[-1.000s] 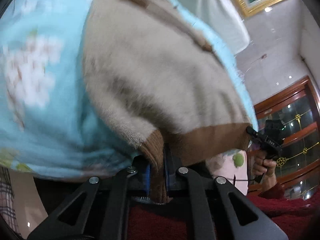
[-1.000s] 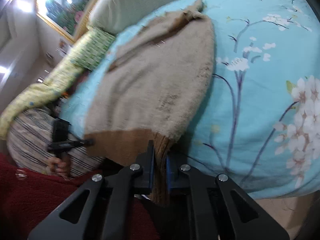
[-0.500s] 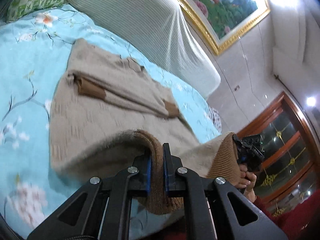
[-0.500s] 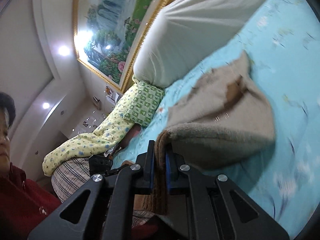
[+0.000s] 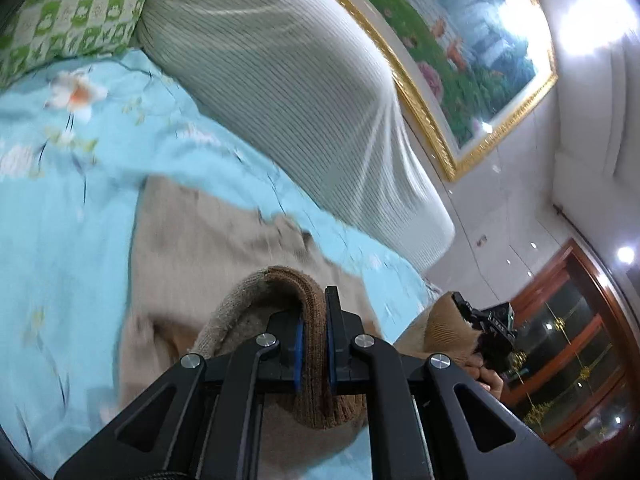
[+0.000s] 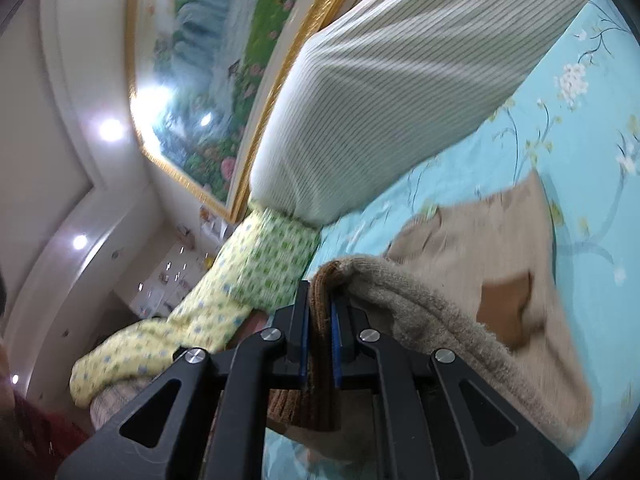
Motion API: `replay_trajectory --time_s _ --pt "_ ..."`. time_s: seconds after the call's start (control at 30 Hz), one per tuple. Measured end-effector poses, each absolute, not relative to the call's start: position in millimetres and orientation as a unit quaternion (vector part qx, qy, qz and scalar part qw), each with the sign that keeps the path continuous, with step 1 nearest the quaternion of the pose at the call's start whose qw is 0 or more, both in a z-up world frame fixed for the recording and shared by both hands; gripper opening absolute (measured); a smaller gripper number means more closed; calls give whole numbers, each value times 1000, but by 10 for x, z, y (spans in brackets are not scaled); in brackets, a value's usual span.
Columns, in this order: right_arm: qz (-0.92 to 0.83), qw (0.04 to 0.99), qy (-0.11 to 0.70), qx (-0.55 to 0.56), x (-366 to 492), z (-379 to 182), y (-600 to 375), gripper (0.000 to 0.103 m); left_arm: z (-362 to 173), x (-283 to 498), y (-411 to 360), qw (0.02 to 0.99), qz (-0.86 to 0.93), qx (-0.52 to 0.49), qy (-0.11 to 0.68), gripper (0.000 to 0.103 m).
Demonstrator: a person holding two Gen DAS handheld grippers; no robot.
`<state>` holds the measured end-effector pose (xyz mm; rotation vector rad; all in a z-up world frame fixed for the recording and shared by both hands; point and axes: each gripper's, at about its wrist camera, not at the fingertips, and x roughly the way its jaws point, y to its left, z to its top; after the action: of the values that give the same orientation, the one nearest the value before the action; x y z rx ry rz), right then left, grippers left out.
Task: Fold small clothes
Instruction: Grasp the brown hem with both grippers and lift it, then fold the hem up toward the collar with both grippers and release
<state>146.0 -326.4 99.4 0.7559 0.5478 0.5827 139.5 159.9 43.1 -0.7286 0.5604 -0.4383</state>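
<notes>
left view only: right gripper (image 5: pixel 466 304), hand (image 5: pixel 486 372)
right view only: yellow quilt (image 6: pixel 192 320)
left gripper (image 5: pixel 314 320): clamped on sweater (image 5: pixel 208 248) hem
right one: pinching hem too
behind: striped bolster (image 5: pixel 288 92), painting (image 5: pixel 452 40)

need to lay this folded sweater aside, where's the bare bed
Bare floral sheet lies left of the sweater, toward the green pillow; more right of it in the right wrist view. Crowded at the striped bolster along the sweater's far edge.

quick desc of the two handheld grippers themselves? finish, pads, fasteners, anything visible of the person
Both match. The left gripper and right gripper are matte black linkage frames with triangular cut-outs in the outer arms, round silver pivot bolts, and thin blue pads lining the black fingers. No cables visible. The left view shows the right unit side-on: blocky black body, faint white lettering. Dark red clothing at the right view's lower-left edge.
</notes>
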Motion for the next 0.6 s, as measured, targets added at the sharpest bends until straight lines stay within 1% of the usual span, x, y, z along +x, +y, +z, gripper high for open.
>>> replay_trajectory --time_s 0.23,0.37,0.47,0.6 --pt "188 863 286 371 2268 676 -3442 10 138 2305 1786 877 -156 -353 287 7" --pt "129 861 309 382 2550 393 -3600 10 -123 2622 1890 873 -129 -361 303 7" --pt "76 868 346 347 2733 223 -3606 10 -313 2810 1926 868 -106 -364 321 7" --pt "37 867 371 331 2838 51 -3619 12 -484 3005 1936 865 -85 -356 344 8"
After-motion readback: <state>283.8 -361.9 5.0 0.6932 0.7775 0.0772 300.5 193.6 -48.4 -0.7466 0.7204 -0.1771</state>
